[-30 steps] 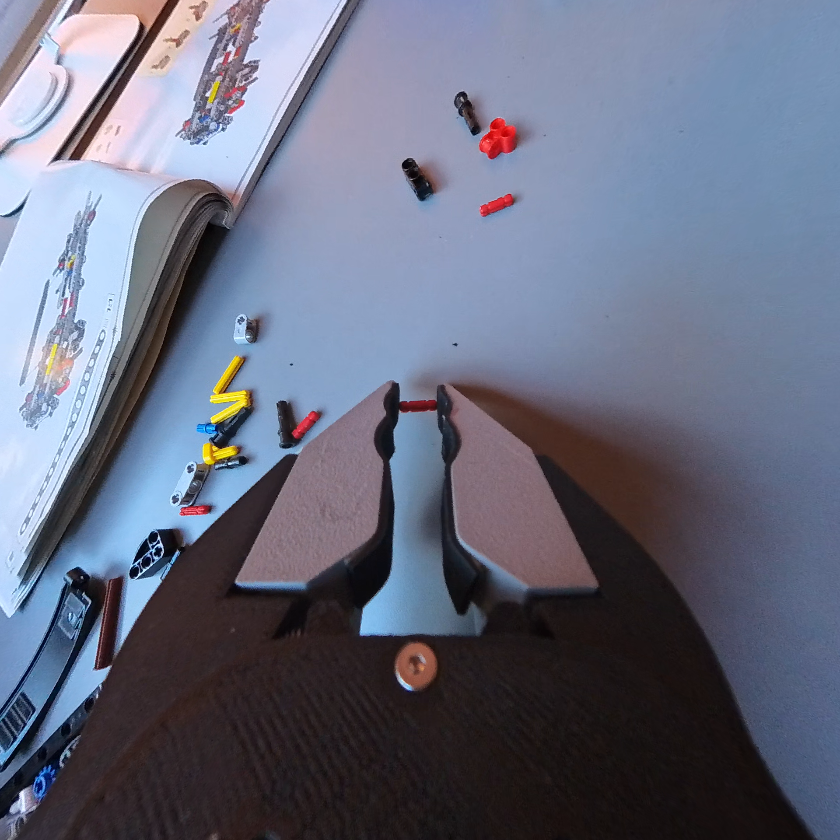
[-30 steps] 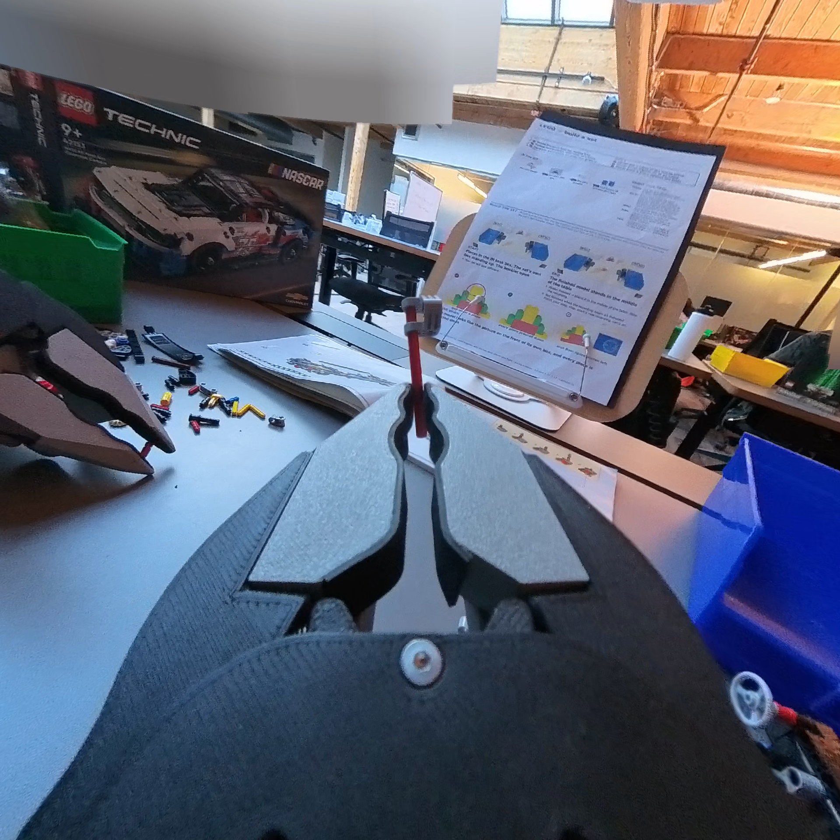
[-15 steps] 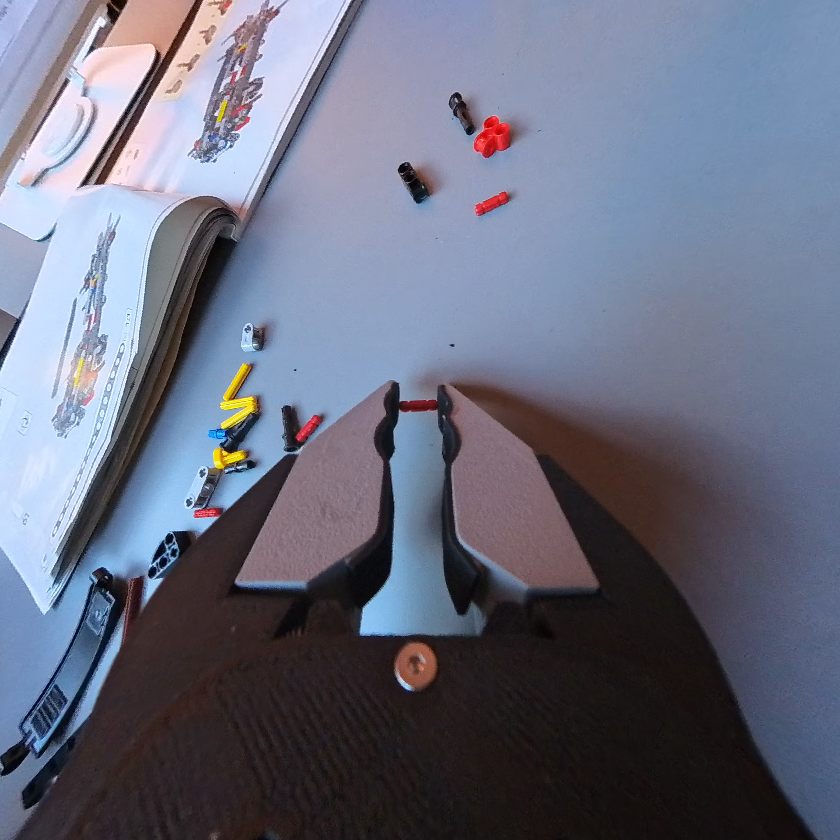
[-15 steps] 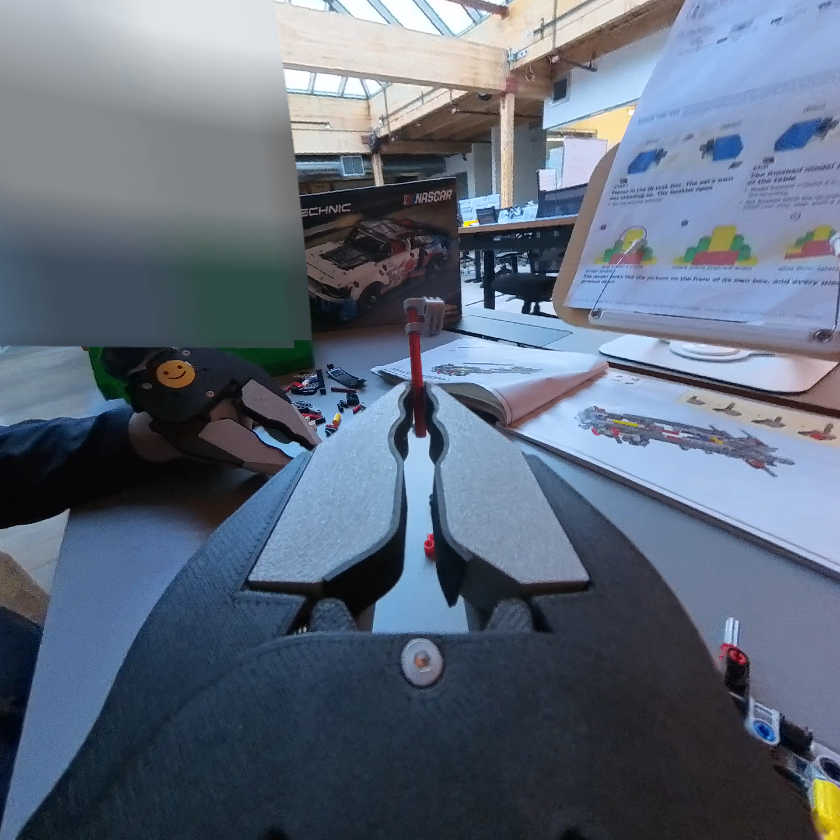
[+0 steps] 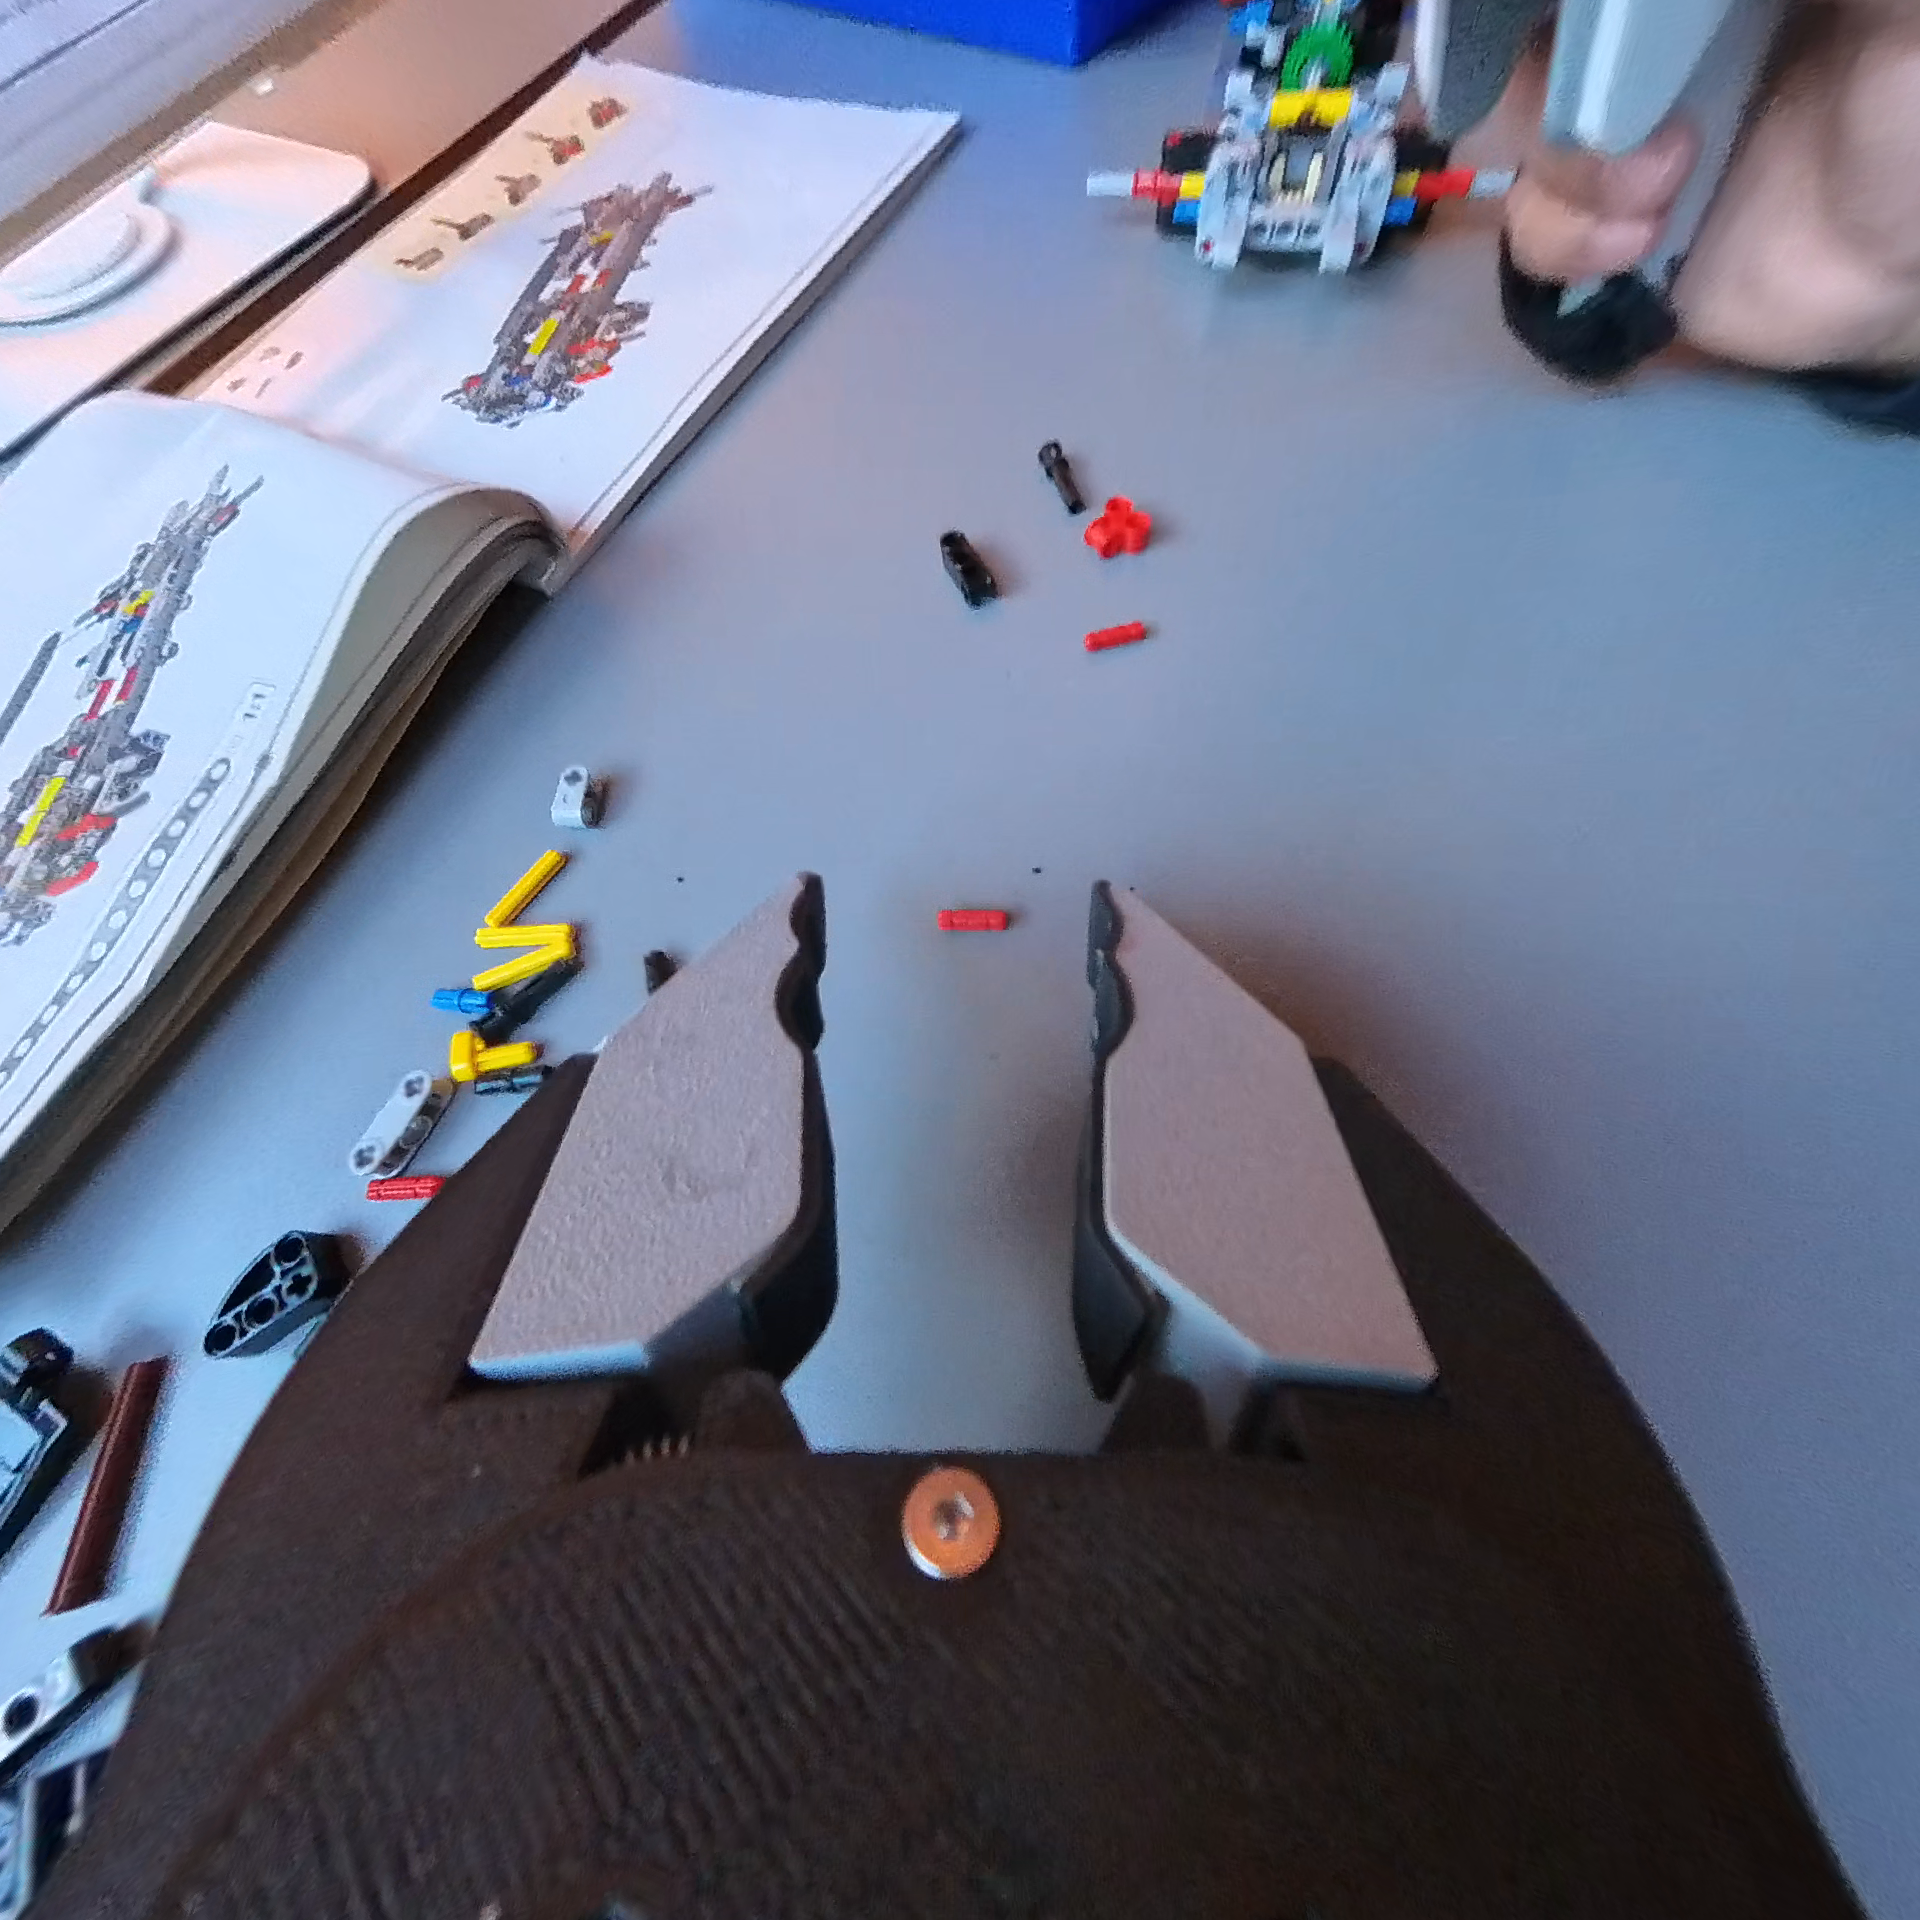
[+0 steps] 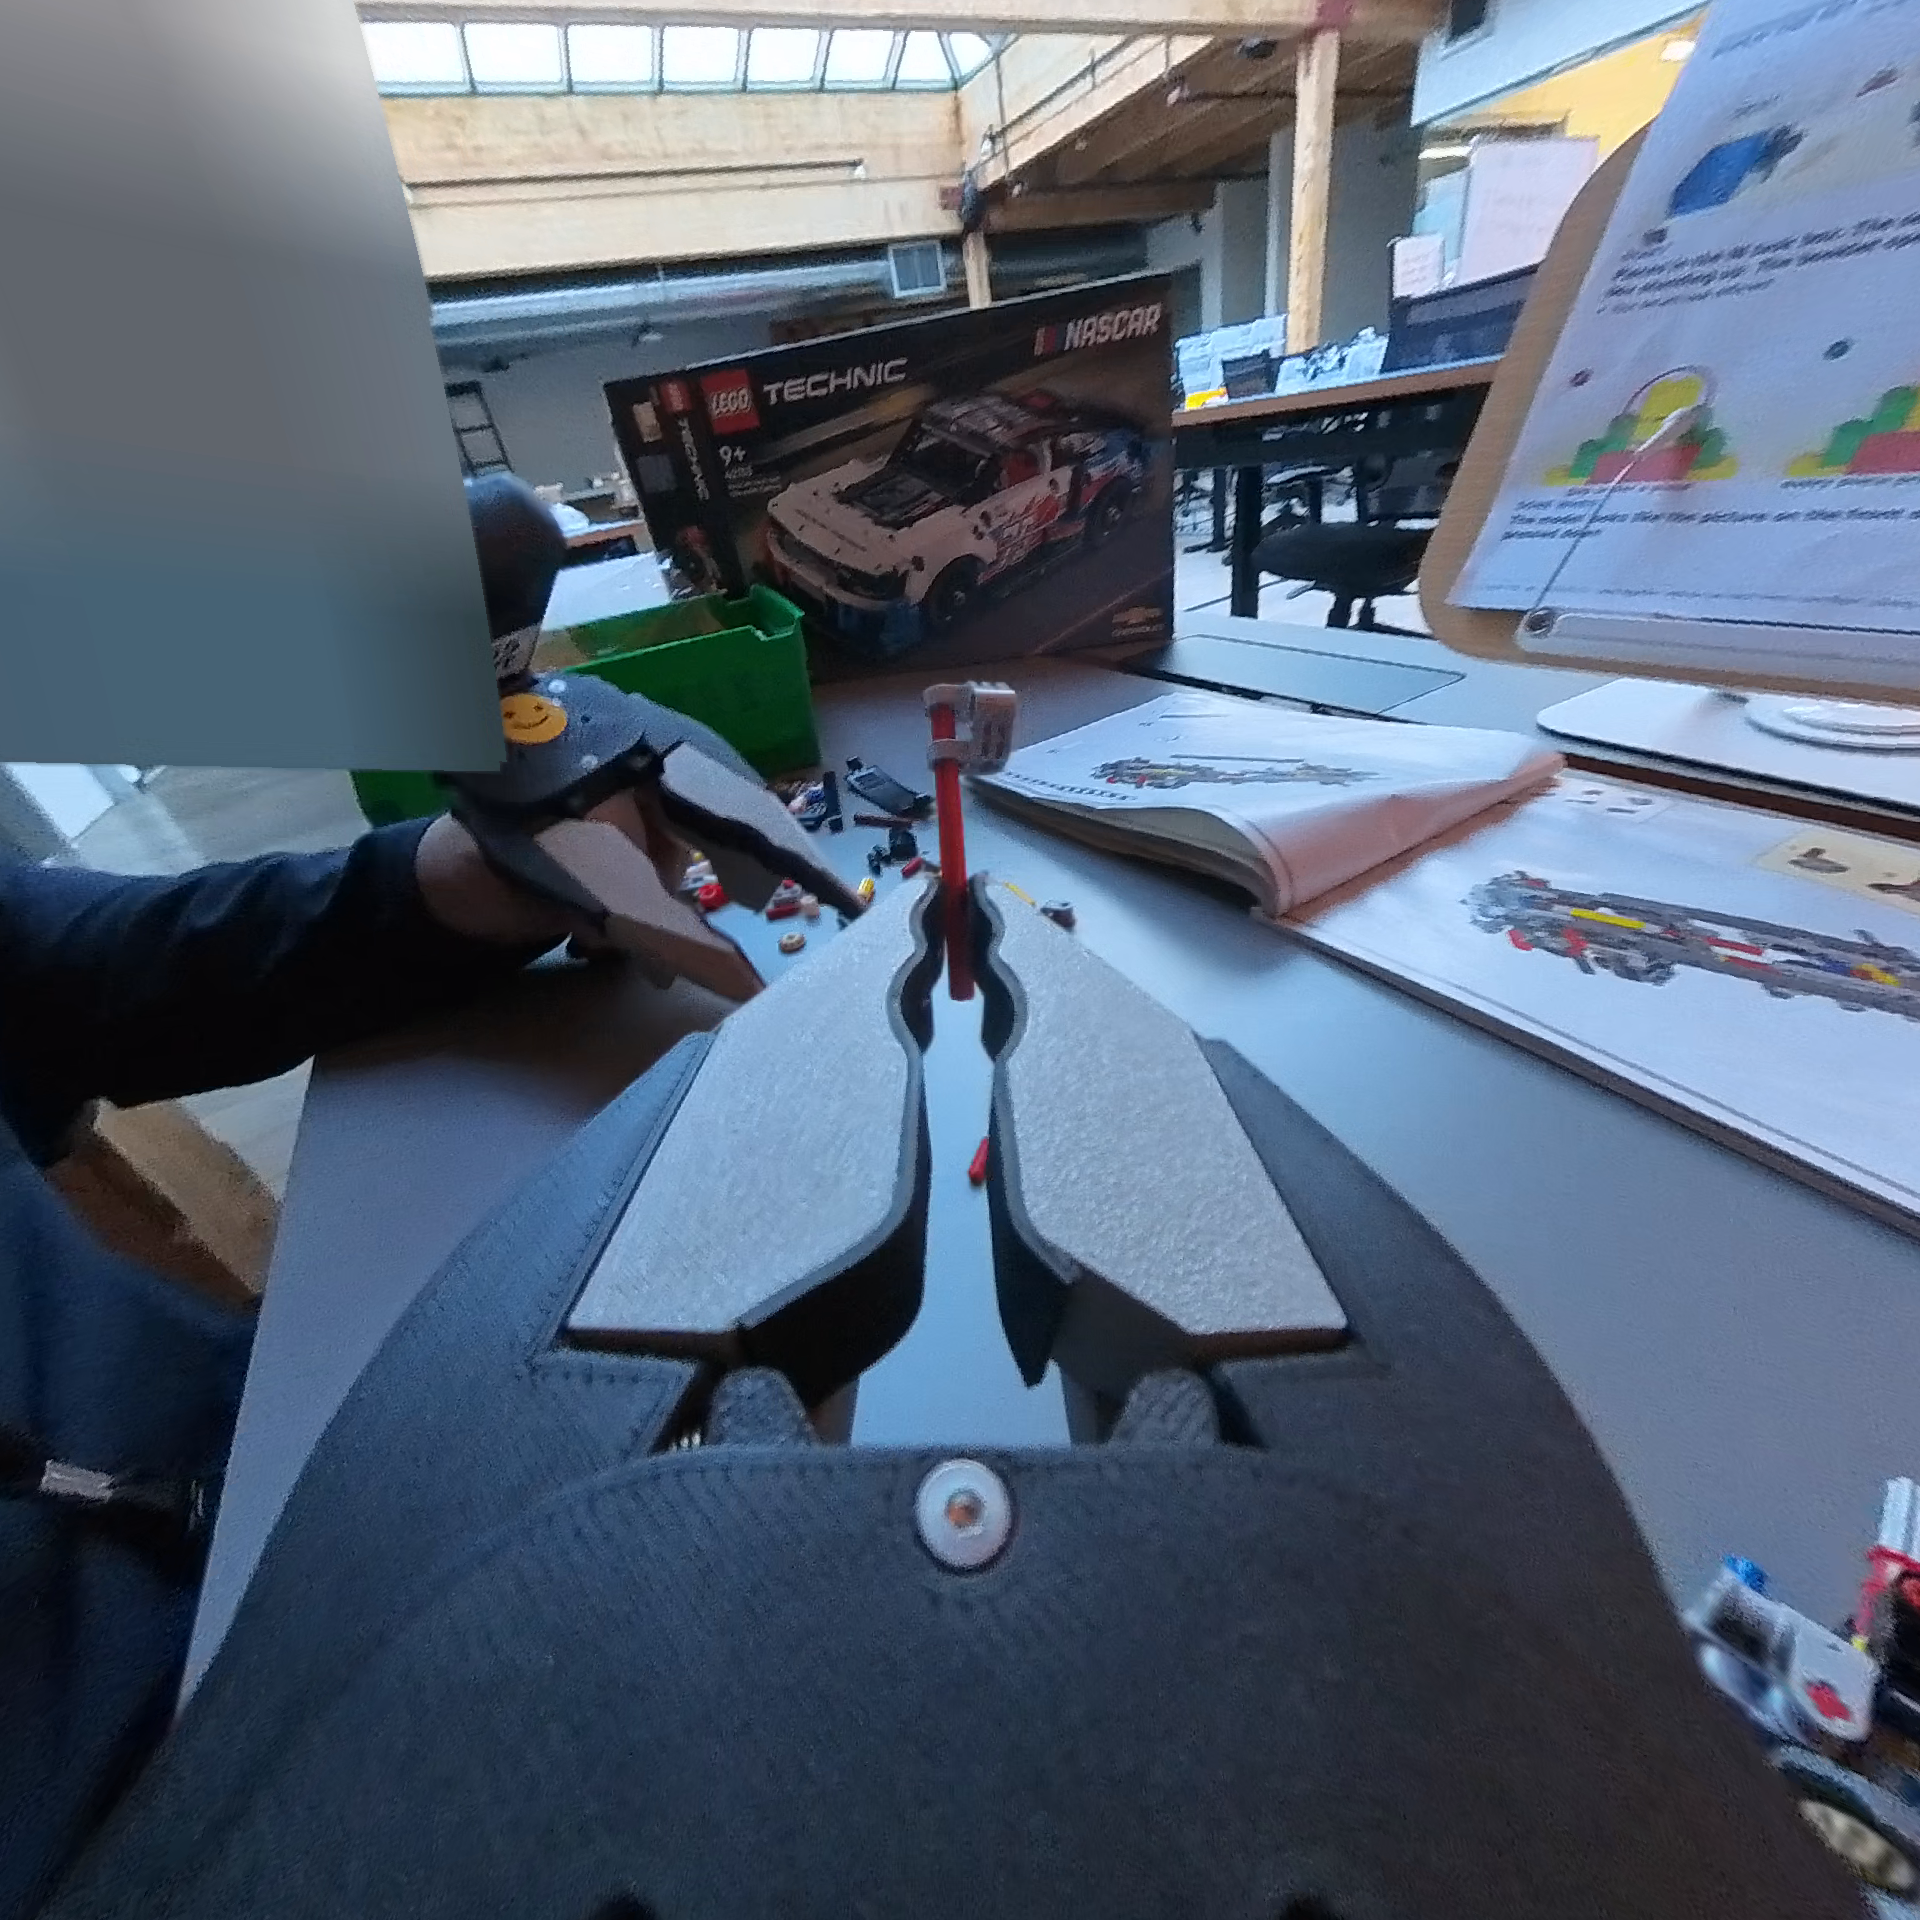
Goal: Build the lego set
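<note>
My left gripper (image 5: 956, 920) is open over the grey table (image 5: 1455, 831). A small red pin (image 5: 972, 920) lies on the table between its fingertips, touching neither. My right gripper (image 6: 951, 914) is shut on a red axle (image 6: 950, 842) that stands upright, with a light grey connector (image 6: 985, 719) on its top end. The left gripper also shows in the right wrist view (image 6: 769, 935), open, low over the table. The partly built chassis (image 5: 1294, 177) stands at the far right of the left wrist view, next to a hand holding the right gripper.
Loose pieces lie left of my left gripper: yellow axles (image 5: 525, 935), a grey connector (image 5: 575, 798), black and red pins (image 5: 1112, 636). An open instruction book (image 5: 260, 623) lies at left. The set's box (image 6: 914, 488) and a green bin (image 6: 717, 675) stand at the back. Some 15 cm of space lies between my two pairs of fingers.
My left gripper opened and let go of the small red pin, which now lies on the table between the fingertips. My right gripper turned left, still holding the red axle.
</note>
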Available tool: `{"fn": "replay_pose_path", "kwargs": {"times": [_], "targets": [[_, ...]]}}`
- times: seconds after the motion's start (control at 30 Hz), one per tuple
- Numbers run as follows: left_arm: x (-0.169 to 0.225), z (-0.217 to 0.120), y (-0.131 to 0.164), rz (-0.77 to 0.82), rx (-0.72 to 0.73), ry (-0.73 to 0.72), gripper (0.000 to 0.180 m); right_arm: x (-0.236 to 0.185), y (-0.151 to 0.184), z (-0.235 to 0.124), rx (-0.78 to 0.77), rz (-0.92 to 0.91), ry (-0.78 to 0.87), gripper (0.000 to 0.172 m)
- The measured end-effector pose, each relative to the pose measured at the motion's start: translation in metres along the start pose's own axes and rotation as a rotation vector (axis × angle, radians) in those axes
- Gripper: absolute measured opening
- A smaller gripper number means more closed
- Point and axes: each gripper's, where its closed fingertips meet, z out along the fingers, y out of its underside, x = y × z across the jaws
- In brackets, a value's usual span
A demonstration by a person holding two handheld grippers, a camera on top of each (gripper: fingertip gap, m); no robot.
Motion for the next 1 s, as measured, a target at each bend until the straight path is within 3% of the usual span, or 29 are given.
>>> {"fn": "replay_pose_path", "kwargs": {"times": [0.17, 0.33, 0.4, 0.6, 0.8, 0.9, 1.0], "targets": [[0.006, -0.009, -0.033, -0.018, 0.082, 0.11, 0.045, -0.013, 0.014, 0.009, -0.079, -0.011, -0.066, 0.0], [0.032, 0.002, -0.082, -0.088, 0.185, 0.355, 0.045, -0.029, 0.029, 0.017, -0.159, -0.05, -0.13, 0.0], [0.037, 0.011, -0.087, -0.13, 0.18, 0.432, 0.044, -0.034, 0.033, 0.019, -0.183, -0.07, -0.154, 0.0], [0.052, 0.011, -0.085, -0.236, 0.247, 0.632, 0.014, -0.044, 0.047, 0.024, -0.263, -0.109, -0.188, 0.0], [0.048, 0.014, -0.081, -0.316, 0.267, 0.634, 0.014, -0.043, 0.053, 0.027, -0.296, -0.156, -0.164, 0.002], [0.041, 0.021, -0.082, -0.402, 0.27, 0.574, 0.014, -0.036, 0.057, 0.031, -0.315, -0.262, -0.086, 0.012], [0.043, 0.028, -0.081, -0.465, 0.257, 0.56, 0.013, -0.029, 0.067, 0.036, -0.382, -0.366, -0.004, 0.009]]}}
